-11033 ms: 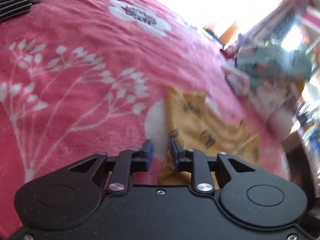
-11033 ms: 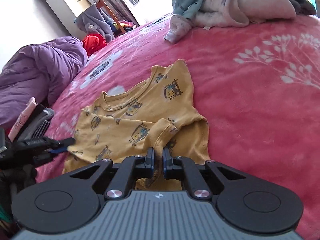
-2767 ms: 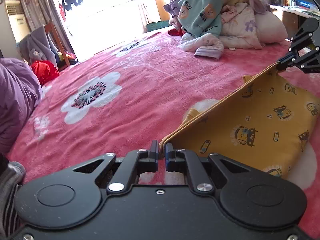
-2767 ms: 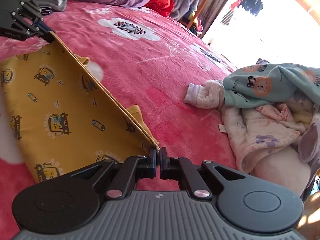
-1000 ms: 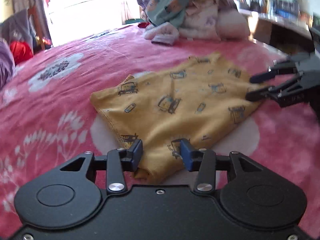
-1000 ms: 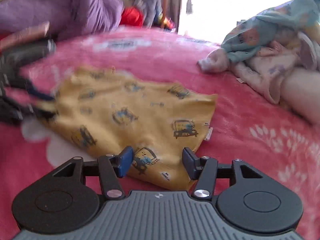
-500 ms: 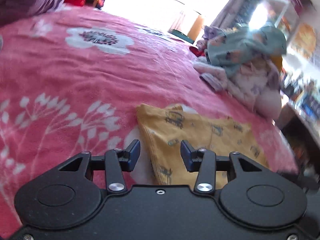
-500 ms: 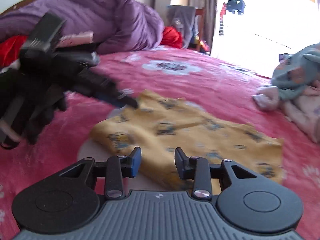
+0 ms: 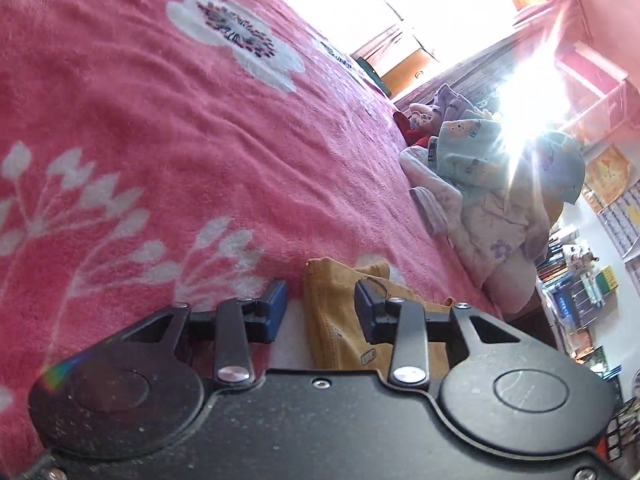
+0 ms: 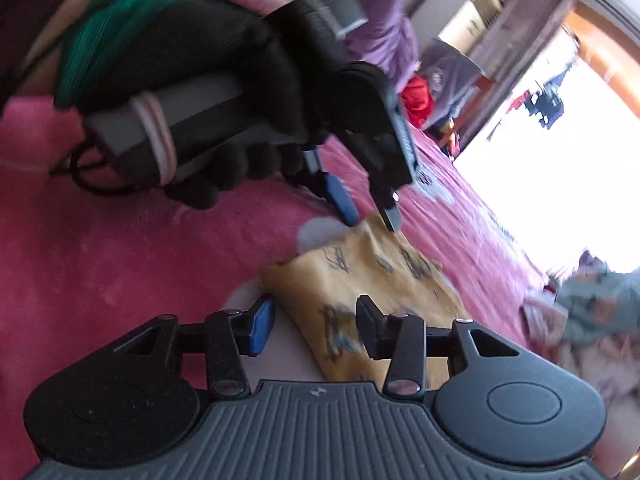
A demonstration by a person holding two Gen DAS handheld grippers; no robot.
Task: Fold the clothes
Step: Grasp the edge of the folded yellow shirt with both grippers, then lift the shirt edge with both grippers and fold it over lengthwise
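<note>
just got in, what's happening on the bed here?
A person with a gripper in each hand is folding a yellow printed garment on a pink floral blanket. It lies flat, already folded small. The left gripper is closing over one end of it, the right gripper is opening over the other; neither pinches the cloth. A pile of unfolded clothes waits further along the bed.

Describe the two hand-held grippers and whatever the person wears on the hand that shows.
Both are black plastic. The left hand-held gripper has a smooth, speckled body with round caps, silver rivets and blue finger pads. The right hand-held gripper has a ribbed grey-black top. The left hand wears a fuzzy black glove with a green cuff; its grey handle carries pink bands and a black cable.
</note>
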